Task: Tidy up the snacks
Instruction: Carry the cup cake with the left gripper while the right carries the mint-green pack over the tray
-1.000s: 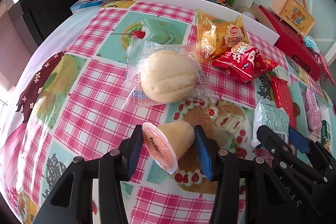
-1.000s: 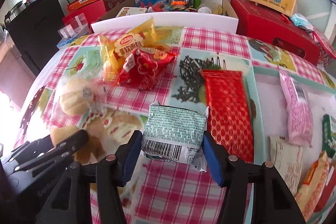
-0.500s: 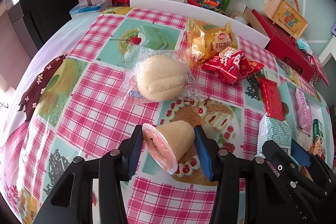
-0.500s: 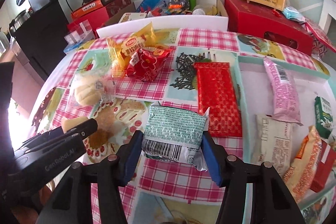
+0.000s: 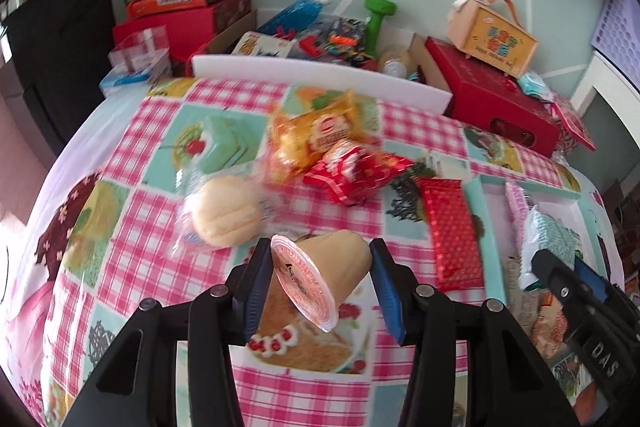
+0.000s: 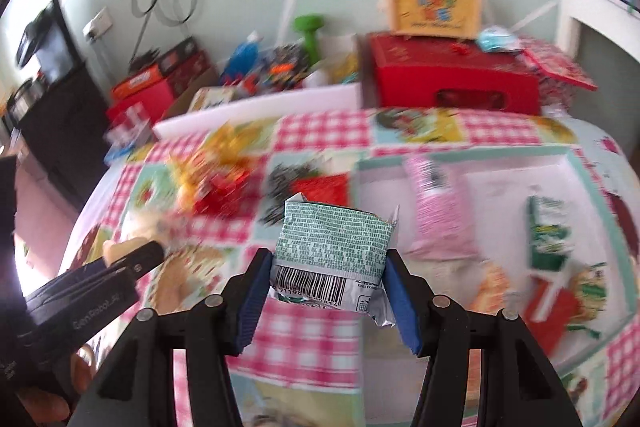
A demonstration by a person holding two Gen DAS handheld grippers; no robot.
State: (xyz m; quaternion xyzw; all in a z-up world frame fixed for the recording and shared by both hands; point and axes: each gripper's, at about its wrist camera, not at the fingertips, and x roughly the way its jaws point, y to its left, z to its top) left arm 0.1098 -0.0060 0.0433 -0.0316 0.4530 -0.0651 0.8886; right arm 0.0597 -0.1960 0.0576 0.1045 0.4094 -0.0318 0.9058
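Note:
My left gripper (image 5: 320, 267) is shut on a beige pudding cup (image 5: 320, 269) with a red foil lid, held above the checked tablecloth. My right gripper (image 6: 328, 275) is shut on a green and white snack packet (image 6: 332, 251) with a barcode, held above the table near the left edge of the white tray (image 6: 572, 163). The right gripper and its packet (image 5: 548, 239) also show at the right in the left wrist view. A wrapped bun (image 5: 224, 211), an orange packet (image 5: 316, 135), a red packet (image 5: 352, 171) and a flat red bar (image 5: 452, 227) lie on the cloth.
The tray holds a pink packet (image 6: 436, 199), a green packet (image 6: 548, 239) and several other snacks. Behind the table stand a white foam board (image 5: 320, 75), a red box (image 5: 496, 107), a yellow carry box (image 5: 492, 39) and a green dumbbell (image 5: 378, 19).
Both grippers have lifted with their snacks and moved right. The right gripper with the green packet has moved towards the tray. Both views are now blurred by motion.

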